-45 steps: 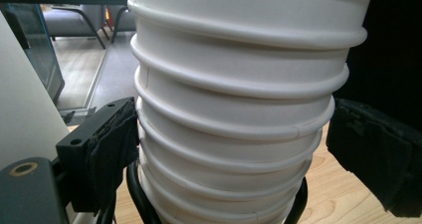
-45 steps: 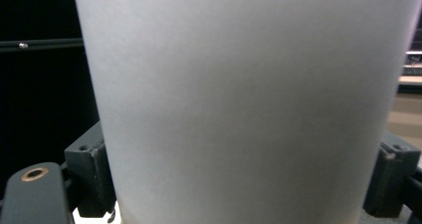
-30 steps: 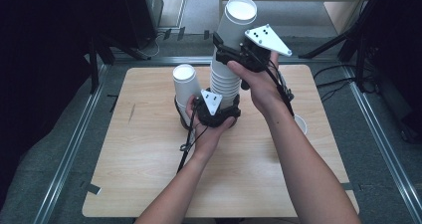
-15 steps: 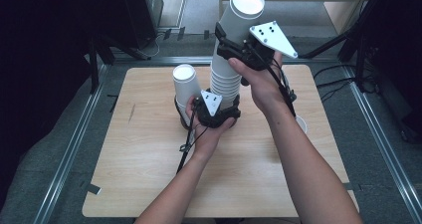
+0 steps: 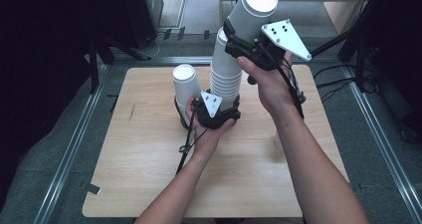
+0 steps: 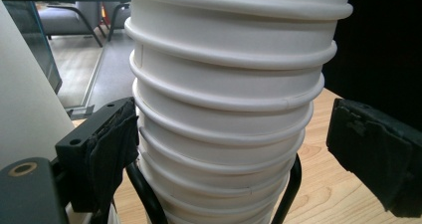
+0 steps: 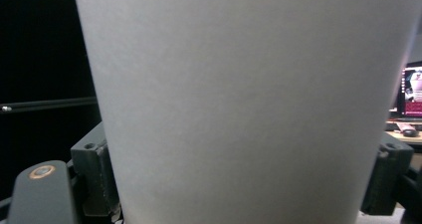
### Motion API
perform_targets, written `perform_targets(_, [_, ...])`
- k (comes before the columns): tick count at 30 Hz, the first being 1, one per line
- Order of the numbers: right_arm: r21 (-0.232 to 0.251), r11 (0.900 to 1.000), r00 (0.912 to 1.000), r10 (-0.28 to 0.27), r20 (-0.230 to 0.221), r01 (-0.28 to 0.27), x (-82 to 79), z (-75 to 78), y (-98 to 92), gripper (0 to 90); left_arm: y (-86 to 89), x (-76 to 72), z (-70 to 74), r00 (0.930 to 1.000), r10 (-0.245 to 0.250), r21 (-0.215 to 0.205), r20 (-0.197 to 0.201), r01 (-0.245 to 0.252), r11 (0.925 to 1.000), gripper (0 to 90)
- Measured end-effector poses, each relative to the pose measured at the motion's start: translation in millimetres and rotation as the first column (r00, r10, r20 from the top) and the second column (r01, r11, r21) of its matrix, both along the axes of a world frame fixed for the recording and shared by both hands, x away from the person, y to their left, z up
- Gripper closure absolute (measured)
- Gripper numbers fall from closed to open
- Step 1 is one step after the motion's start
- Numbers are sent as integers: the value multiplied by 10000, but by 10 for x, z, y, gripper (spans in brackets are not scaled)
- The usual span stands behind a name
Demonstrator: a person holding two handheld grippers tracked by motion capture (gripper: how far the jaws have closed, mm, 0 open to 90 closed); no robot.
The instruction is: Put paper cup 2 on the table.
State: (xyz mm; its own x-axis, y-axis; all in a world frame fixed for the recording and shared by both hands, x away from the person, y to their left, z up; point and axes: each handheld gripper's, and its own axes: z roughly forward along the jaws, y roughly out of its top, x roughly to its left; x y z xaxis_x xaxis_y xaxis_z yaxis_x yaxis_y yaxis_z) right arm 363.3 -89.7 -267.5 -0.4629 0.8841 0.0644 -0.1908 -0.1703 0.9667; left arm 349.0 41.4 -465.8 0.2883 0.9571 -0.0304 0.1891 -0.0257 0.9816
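The right gripper (image 5: 242, 39) is clamped on 1 white cup (image 5: 251, 12), tilted and raised just above the stack (image 5: 225, 77) on the table (image 5: 149, 169). Its jaws have just been closing, with the cup between them. The left gripper (image 5: 215, 109) straddles the stack's base; its left pad touches the cups, its right pad stands off. 1 more cup (image 5: 184, 87) stands just beside the stack.

A lone cup (image 5: 183, 87) crowds the stack (image 5: 226, 79) leftward; the table (image 5: 144, 169) nearer lies open.
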Motion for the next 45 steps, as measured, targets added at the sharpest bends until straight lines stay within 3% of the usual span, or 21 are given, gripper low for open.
perform_targets(16, [-25, 9994, 9994, -350, 33, 350, -108, -106, -277, 142, 23, -125, -30, 9999, -117, 90, 56, 116, 9999, 65])
perform_targets(19, [-105, 9991, 9991, -410, 53, 410, -158, -143, -314, 142, 37, -170, -21, 9997, -256, -121, -63, 255, 9996, 65])
perform_targets(33, [-172, 9978, 9980, -633, 57, 634, -393, -280, -503, 142, 109, -432, 56, 9983, -588, -198, -30, 587, 9981, 64])
perform_targets(45, [-536, 9955, 9968, -794, -111, 787, -661, -562, -583, 141, 248, -737, 71, 9970, -769, -117, -10, 769, 9970, 65])
